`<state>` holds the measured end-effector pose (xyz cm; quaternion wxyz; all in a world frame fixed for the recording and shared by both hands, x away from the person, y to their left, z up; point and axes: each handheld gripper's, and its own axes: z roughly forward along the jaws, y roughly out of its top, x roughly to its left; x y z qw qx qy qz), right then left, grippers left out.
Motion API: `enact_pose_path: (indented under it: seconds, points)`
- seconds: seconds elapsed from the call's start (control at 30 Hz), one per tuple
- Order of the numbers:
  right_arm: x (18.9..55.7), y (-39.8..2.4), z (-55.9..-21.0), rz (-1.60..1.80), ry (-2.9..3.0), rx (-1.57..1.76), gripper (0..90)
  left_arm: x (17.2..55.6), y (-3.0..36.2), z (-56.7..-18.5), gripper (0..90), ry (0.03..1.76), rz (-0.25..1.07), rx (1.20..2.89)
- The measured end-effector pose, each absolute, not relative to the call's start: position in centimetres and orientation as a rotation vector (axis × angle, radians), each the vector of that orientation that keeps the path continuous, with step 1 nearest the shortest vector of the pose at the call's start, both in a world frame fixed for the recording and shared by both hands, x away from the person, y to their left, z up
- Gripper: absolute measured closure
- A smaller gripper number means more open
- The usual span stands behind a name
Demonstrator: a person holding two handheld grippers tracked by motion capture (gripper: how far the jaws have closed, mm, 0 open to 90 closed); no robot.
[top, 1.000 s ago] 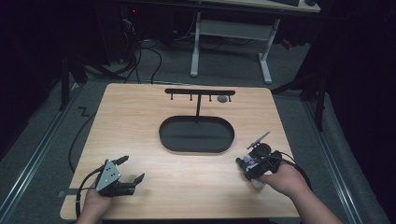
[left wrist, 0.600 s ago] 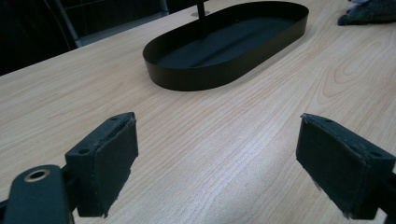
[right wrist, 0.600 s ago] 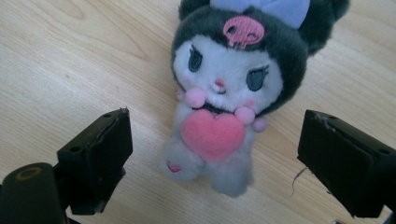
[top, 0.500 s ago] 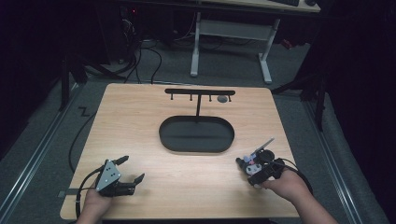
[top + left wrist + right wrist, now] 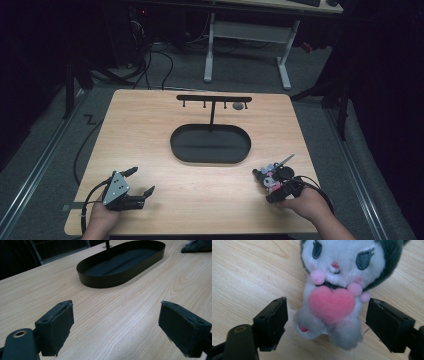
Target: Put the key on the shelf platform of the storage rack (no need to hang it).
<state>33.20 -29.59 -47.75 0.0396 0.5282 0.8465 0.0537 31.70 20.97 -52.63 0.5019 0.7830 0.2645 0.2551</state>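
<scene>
— Where is the plush toy (image 5: 334,295) relative to the black oval tray (image 5: 210,144)?

— I see it lying on the wooden table (image 5: 150,125), off the tray's right end and toward my side, near the table's front right corner. It is white and grey, with a pink heart on its chest.

— And your right gripper (image 5: 325,320)?

— Its jaws have just been closing and now stand on either side of the toy's lower body. A gap shows on each side, so I have no grip on it yet.

— Your left gripper (image 5: 116,327)?

— It rests low over the table, off the tray's left end and toward me, jaws wide apart with bare wood between them.
</scene>
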Motion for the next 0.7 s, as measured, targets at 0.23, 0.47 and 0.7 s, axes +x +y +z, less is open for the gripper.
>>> enact_pose_path:
  seconds: [0.23,0.47,0.7]
  points:
    - [33.02,-29.72,-48.11,0.161,2.599,1.63,25.9,31.69,20.95,-52.64,13.3,0.638,0.617,1.891]
    - [33.02,-29.7,-48.03,0.17,2.597,1.623,35.1,31.68,20.93,-52.65,13.6,0.636,0.617,1.894]
    - [33.02,-29.71,-48.09,0.159,2.591,1.64,41.5,31.68,20.9,-52.67,13.7,0.635,0.616,1.895]
